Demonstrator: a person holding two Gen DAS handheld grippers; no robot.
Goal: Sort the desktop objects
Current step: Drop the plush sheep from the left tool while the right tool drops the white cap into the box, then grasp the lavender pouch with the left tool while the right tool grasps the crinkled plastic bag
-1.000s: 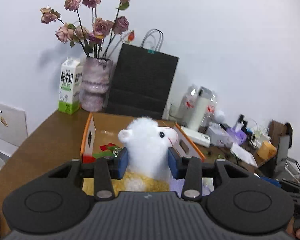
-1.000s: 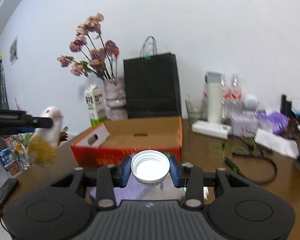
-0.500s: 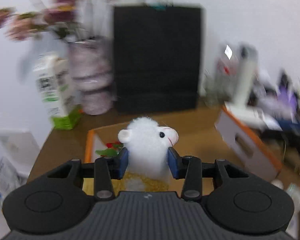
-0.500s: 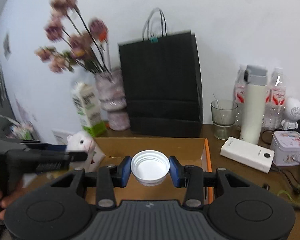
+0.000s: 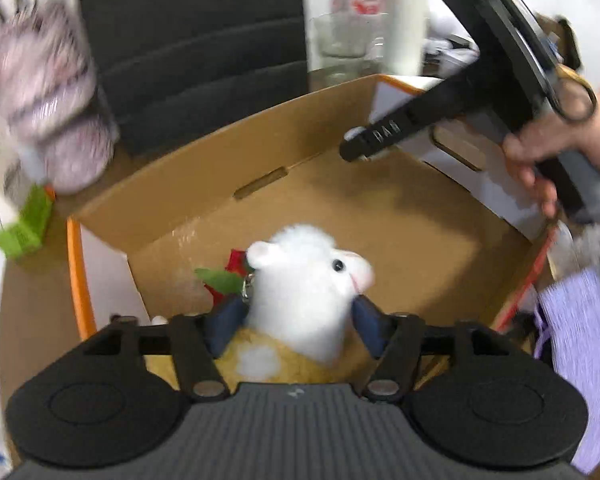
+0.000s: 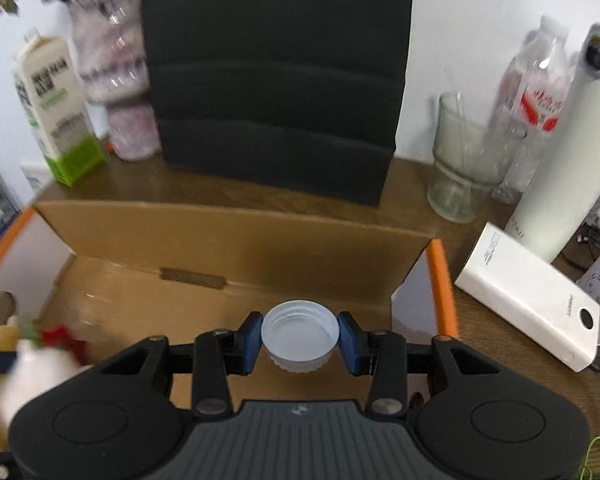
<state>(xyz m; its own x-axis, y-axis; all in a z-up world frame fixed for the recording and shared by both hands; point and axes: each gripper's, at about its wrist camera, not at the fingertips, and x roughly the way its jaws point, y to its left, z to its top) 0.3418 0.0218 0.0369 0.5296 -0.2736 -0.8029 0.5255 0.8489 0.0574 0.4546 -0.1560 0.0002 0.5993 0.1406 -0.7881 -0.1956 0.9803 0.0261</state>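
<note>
Left gripper (image 5: 298,320) — blue-padded fingers (image 5: 226,322) closed on the neck of a white plush alpaca (image 5: 306,280) with a yellow body, held over the near left part of an open cardboard box (image 5: 380,216). A red-and-green trinket (image 5: 224,276) showed just behind the plush, inside the box.

Right gripper (image 6: 299,344) — fingers (image 6: 249,340) pinched on a white bottle cap (image 6: 299,336), open side up, held over the near right part of the same box (image 6: 228,248). The cap was clear of the box floor. In the left wrist view the right gripper (image 5: 452,112) reached in over the far right corner, a hand (image 5: 560,148) round its handle.

Box: brown inside, orange rim, standing on a wooden tabletop (image 6: 472,240).

Behind the box, far side: black paper bag (image 6: 276,80), centre; pinkish vase (image 6: 116,80) and milk carton (image 6: 52,108), left; glass cup (image 6: 460,168), plastic bottle (image 6: 536,92) and white flask (image 6: 560,168), right. A white power bank (image 6: 528,300) lay right of the box. A lilac cloth (image 5: 580,340) lay at the near right.
</note>
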